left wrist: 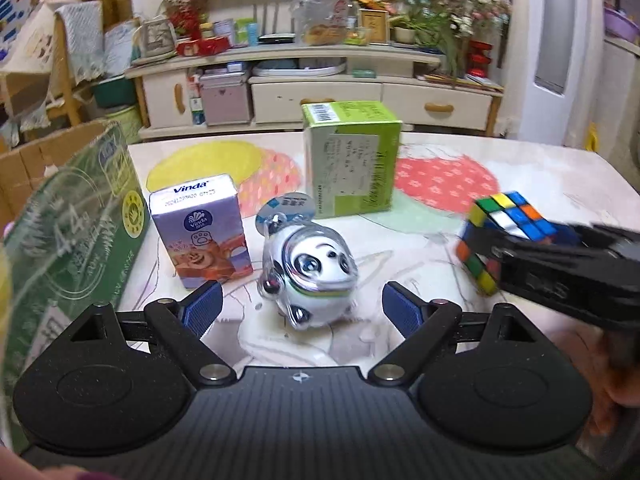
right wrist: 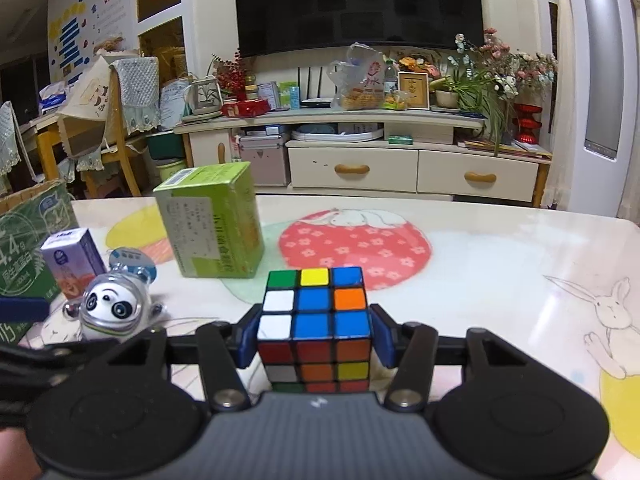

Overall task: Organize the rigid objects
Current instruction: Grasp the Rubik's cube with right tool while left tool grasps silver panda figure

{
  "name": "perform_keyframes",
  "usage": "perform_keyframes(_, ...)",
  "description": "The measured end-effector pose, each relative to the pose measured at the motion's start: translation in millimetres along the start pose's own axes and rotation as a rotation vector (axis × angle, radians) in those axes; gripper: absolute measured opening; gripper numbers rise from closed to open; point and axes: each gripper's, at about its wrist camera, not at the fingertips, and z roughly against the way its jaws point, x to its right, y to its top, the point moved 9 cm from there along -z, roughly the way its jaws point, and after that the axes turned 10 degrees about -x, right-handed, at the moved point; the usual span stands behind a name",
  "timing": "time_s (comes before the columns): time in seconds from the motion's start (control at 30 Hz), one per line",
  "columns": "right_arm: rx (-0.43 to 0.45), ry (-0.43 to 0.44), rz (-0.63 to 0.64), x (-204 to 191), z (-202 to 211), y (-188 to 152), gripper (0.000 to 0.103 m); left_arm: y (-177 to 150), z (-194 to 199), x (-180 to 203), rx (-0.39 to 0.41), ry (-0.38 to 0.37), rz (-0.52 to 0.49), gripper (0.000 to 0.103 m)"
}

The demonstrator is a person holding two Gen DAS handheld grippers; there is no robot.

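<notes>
The right tongs (right wrist: pixel 314 340) were clamped on a Rubik's cube (right wrist: pixel 314 320), blue pads pressed against its two sides, holding it over the tabletop (right wrist: pixel 500 264). The left tongs (left wrist: pixel 302 310) stood wide apart and held nothing, with a panda figurine (left wrist: pixel 314 276) between the fingertips. Beside it stood a Vinda tissue pack (left wrist: pixel 200 228), with a green box (left wrist: pixel 350 160) behind.

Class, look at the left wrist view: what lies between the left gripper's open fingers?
The panda toy lies on the table just ahead of the left gripper, centred between them, untouched.
</notes>
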Motion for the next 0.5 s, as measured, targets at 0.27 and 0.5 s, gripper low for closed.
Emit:
perform_keyframes(0.27,-0.026,-0.003,-0.007,7,-8,-6,0.067,15,-18,0,0.008,0.01,0.044,0.103)
perform_keyframes(0.5,-0.022,-0.004,-0.012,8,-8,-5,0.075,16,-26,-7,-0.02,0.031,0.065,0.101)
